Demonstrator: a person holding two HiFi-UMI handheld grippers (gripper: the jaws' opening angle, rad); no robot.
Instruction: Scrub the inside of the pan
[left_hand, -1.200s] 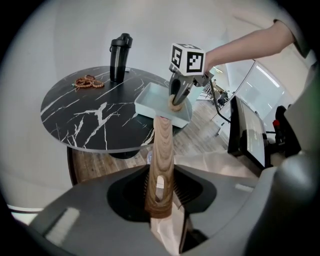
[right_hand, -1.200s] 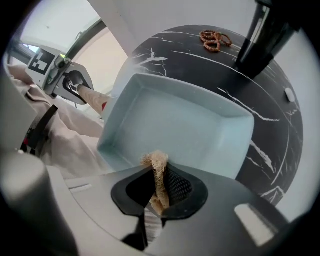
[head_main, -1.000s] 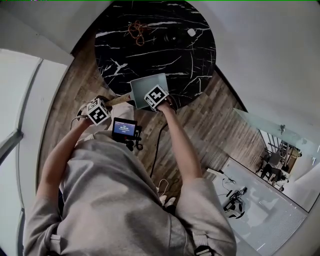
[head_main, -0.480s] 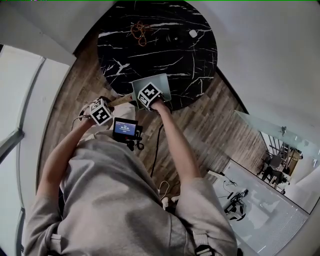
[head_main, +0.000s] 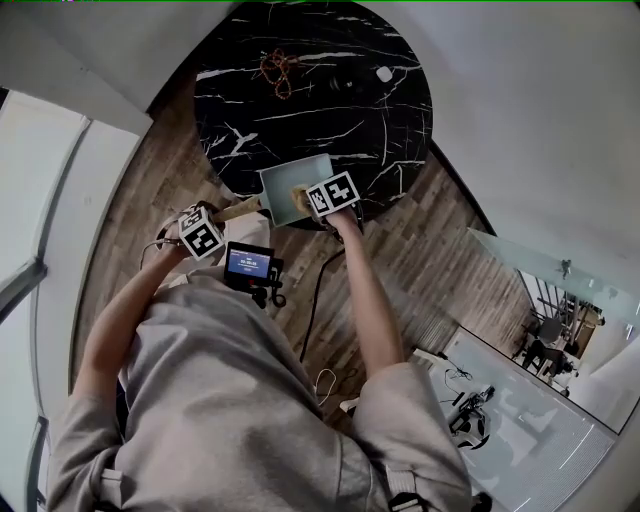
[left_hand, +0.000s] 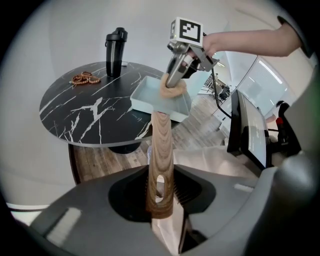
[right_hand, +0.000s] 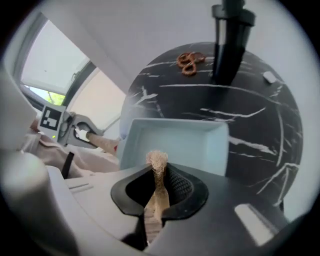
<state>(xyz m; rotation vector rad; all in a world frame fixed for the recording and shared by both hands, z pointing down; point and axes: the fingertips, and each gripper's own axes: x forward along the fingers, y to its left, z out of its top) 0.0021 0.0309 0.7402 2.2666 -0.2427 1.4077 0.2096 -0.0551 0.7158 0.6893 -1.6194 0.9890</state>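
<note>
A square pale-blue pan (head_main: 285, 176) rests at the near edge of the round black marble table (head_main: 330, 110). Its wooden handle (left_hand: 161, 165) runs back between my left gripper's (left_hand: 160, 197) jaws, which are closing and grip it. My right gripper (right_hand: 157, 172) is shut on a tan scrub pad (right_hand: 158, 161). In the left gripper view the right gripper (left_hand: 175, 82) points down and presses the scrub pad (left_hand: 172, 91) onto the floor of the pan (left_hand: 150, 95) near its front wall. The head view shows the pad (head_main: 297, 196) inside the pan beside the right gripper's marker cube.
A black bottle (left_hand: 115, 45) stands at the far side of the table, next to a brown string of beads (left_hand: 85, 78). A small white object (head_main: 384, 71) lies near the far right rim. A small screen (head_main: 248, 260) hangs at the person's chest. Wooden floor surrounds the table.
The right gripper has slid first left, then right across the pan, and the pad now shows on the pan floor. The left gripper and handle have barely moved.
</note>
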